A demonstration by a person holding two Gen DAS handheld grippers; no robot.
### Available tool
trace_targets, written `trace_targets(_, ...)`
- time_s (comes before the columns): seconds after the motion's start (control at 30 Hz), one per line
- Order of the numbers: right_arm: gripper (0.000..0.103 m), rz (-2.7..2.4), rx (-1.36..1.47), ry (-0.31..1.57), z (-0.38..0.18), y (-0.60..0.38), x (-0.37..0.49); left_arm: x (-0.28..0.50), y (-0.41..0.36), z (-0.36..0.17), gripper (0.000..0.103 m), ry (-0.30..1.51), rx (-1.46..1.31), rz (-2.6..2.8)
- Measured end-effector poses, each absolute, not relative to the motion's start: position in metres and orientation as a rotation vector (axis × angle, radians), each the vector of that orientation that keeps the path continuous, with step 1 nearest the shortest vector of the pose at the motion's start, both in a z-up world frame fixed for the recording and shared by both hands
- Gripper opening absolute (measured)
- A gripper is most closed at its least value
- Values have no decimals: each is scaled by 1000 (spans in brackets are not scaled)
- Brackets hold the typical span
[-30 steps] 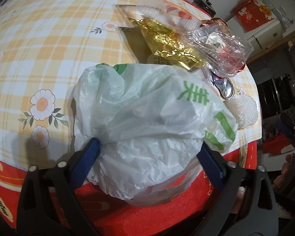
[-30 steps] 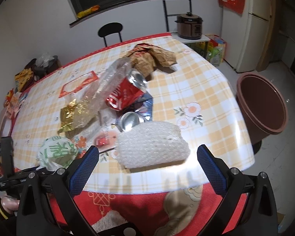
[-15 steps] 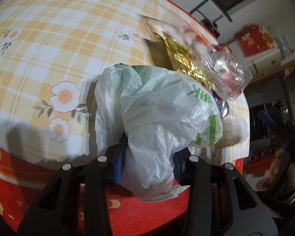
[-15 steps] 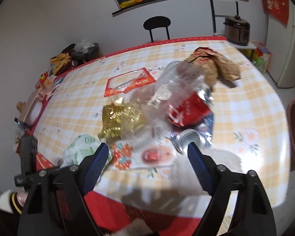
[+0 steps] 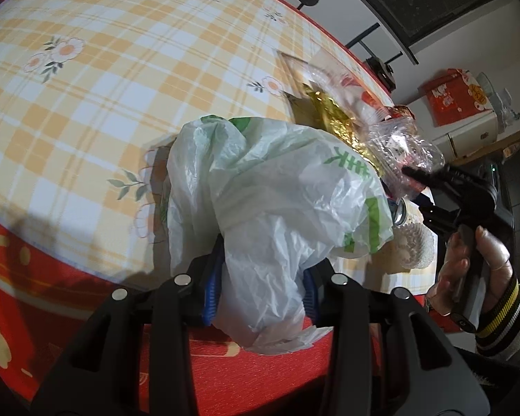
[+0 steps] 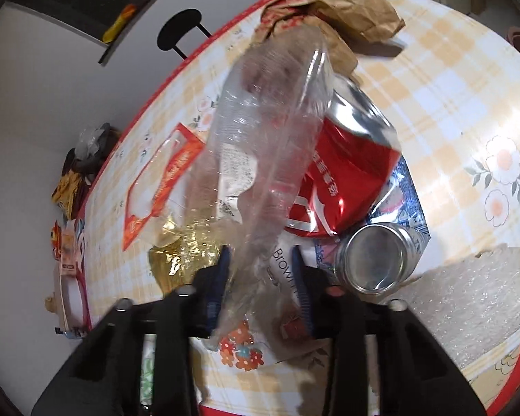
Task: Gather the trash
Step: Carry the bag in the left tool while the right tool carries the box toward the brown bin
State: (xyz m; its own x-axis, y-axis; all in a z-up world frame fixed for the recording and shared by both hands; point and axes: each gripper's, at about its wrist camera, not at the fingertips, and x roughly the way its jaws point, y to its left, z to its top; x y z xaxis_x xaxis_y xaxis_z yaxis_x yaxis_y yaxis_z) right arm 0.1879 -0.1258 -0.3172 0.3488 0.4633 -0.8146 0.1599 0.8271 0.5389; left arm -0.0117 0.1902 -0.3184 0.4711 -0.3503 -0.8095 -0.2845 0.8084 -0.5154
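Since a second ago both tools have closed: the left tool [image 5: 260, 289] is clamped on the white plastic bag [image 5: 277, 190] at the bench [image 5: 86, 104] edge, and the right tool [image 6: 260, 287] has dropped onto the clear plastic bottle [image 6: 270, 121], pinching its crumpled end. The bag's thin film could slip or tear when pulled. The bottle, lifted, may drag the red can [image 6: 346, 180], gold foil [image 6: 187, 246] or small tin [image 6: 374, 260] touching it.
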Motion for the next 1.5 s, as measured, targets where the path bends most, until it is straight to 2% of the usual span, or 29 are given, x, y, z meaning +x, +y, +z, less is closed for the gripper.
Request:
trace_targets(0.47, 15, 315, 554, 1022, -269, -172, 159, -30, 184, -273, 34, 951, -616, 22)
trace_targets(0.97, 15, 342, 558, 892, -247, -279, 136, -51, 122, -204, 34, 811, -551, 126)
trace_targets(1.5, 15, 87, 571, 791, -217, -329, 100, 77, 72, -196, 33, 902, -328, -252)
